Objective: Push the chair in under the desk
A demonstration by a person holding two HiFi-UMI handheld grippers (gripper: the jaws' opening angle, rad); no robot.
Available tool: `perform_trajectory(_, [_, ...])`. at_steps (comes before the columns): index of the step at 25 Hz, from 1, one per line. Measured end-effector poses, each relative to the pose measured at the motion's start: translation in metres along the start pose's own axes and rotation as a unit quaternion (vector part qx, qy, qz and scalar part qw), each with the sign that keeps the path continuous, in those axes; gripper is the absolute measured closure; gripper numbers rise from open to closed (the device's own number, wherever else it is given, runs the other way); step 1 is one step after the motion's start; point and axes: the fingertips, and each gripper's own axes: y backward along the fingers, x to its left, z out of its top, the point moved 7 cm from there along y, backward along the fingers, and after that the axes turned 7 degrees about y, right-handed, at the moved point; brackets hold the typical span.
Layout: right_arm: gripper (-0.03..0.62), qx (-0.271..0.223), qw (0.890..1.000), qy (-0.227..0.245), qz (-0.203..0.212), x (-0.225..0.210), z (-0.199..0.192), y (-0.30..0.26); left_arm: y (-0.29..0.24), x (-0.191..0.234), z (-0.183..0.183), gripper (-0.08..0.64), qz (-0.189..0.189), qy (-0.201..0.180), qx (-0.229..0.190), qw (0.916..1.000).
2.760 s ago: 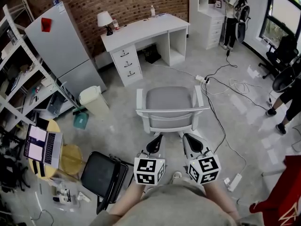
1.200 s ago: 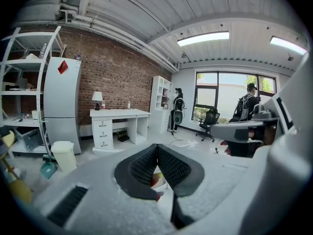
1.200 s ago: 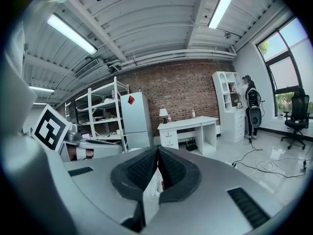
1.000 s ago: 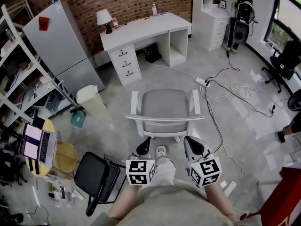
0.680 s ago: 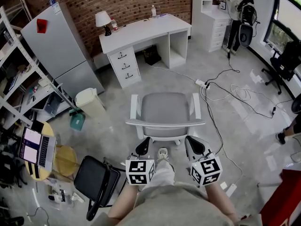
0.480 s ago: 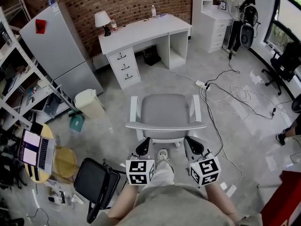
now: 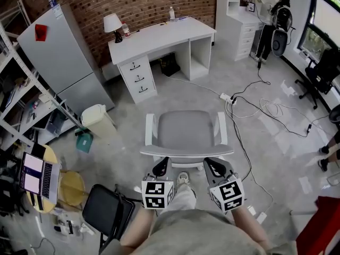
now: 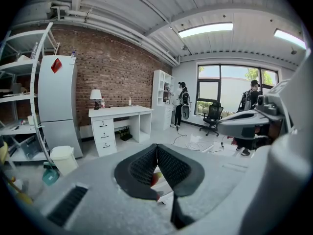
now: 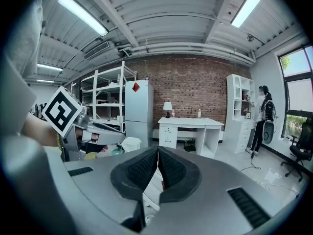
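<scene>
The grey chair [image 7: 186, 130] with white arms stands in the middle of the floor, its backrest rail toward me and its seat facing the white desk [image 7: 159, 36]. Bare floor separates chair and desk. My left gripper [image 7: 161, 163] and right gripper [image 7: 212, 164] are both shut with nothing between the pads. Their tips sit just behind the backrest rail, one toward each end; I cannot tell if they touch it. The desk also shows ahead in the left gripper view [image 8: 120, 112] and in the right gripper view [image 9: 193, 124], beyond the shut left gripper [image 8: 157, 148] and right gripper [image 9: 158, 151].
A cream bin [image 7: 97, 119] stands left of the chair and a black folding chair [image 7: 109, 211] lies at my lower left. Cables and a power strip [image 7: 226, 97] run along the chair's right. A grey fridge [image 7: 58, 52] and shelving line the left; a person [image 7: 276, 9] stands far right.
Both grippers have come forward toward the chair's backrest, and the gap between their tips and the rail has nearly closed. Jaws stayed shut.
</scene>
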Motion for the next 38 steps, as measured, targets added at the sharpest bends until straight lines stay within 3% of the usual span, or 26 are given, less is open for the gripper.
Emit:
perform_trajectory(12, [0.583,0.051,0.997,0.03,0.04,-0.019,-0.006,-0.039,-0.034,0.017,0.001,0.549,-0.016,-0.042,0.036,0.9983])
perform_trajectory(25, [0.583,0.089,0.991,0.066,0.081,-0.03,-0.009,-0.059,-0.057,0.02,-0.005,0.545,-0.067,-0.128,0.1,0.9844])
perform_trajectory(31, [0.563,0.107,0.985,0.077,0.107,-0.032,-0.011,-0.064,-0.062,0.018,-0.01,0.436,-0.117,-0.177,0.14,0.9671])
perform_trajectory(38, [0.473,0.133,0.975,0.105,0.143,-0.027,-0.016,-0.07,-0.065,0.014,-0.02,0.357,-0.175,-0.262,0.186,0.9307])
